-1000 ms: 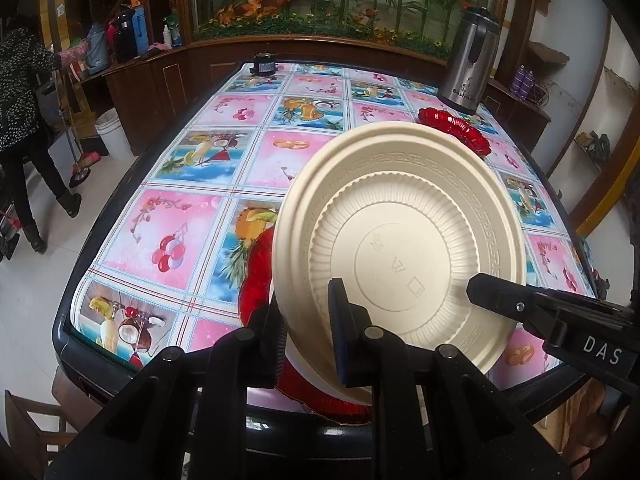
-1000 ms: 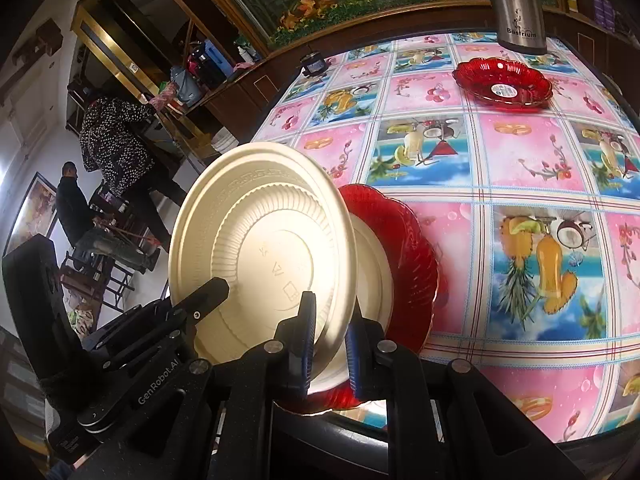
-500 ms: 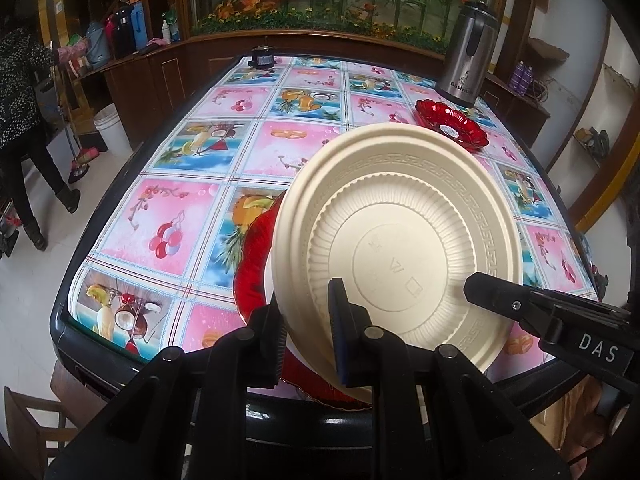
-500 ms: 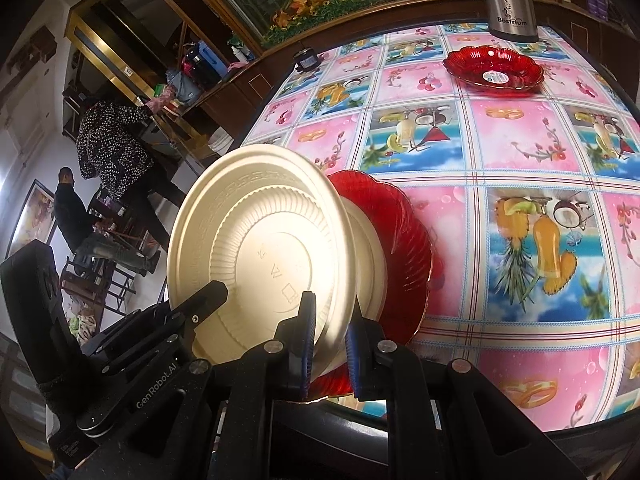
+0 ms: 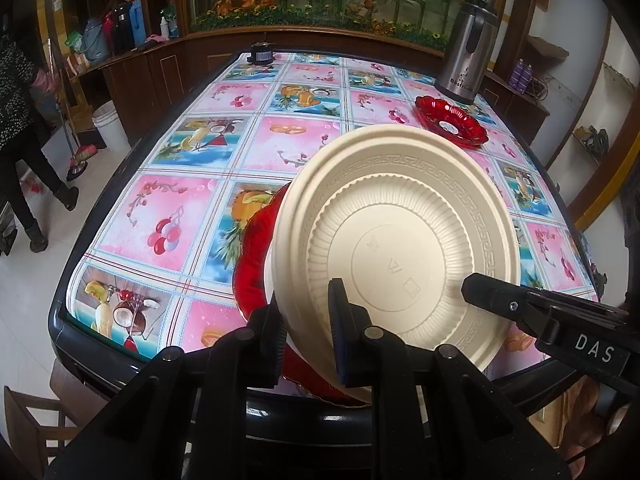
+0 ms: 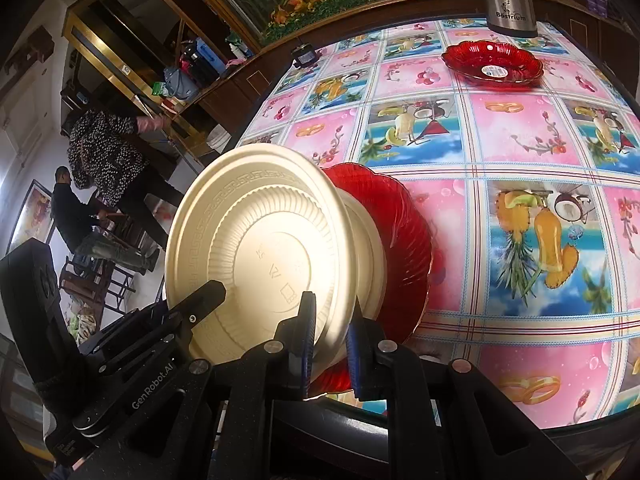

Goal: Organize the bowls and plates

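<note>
Cream plate: a cream plastic plate (image 5: 400, 236) is held up on edge over the near end of the table, its ribbed underside facing both cameras, a key-pattern band round its rim.
Left gripper: the left gripper (image 5: 306, 320) is nearly closed, its two pads pinching the lower left rim of the cream plate; it shows from the right wrist view as a black arm reaching in at lower left (image 6: 204, 300).
Right gripper: the right gripper (image 6: 330, 336) is also nearly closed, clamped on the plate's near rim; from the left wrist view it comes in from the right (image 5: 480, 286), tip against the plate's underside.
Behind the plate: a second cream piece (image 6: 370, 248) sits just behind the held plate, and behind that a red glass dish (image 6: 404, 240), tilted, its lower edge at the near table edge. Whether either gripper also grips these I cannot tell.
Second red dish: another red scalloped dish (image 5: 450, 120) lies flat at the far right of the table, well apart from the held stack.
Table: the table (image 5: 180, 208) wears a pink and blue fruit-print cloth.
Kettle: a steel kettle (image 5: 466, 52) stands just beyond the far red dish.
Far end: a small dark object (image 5: 260, 52) sits at the far edge.
Room: a person (image 6: 104, 152) in a spotted top stands to the left, away from the table.
</note>
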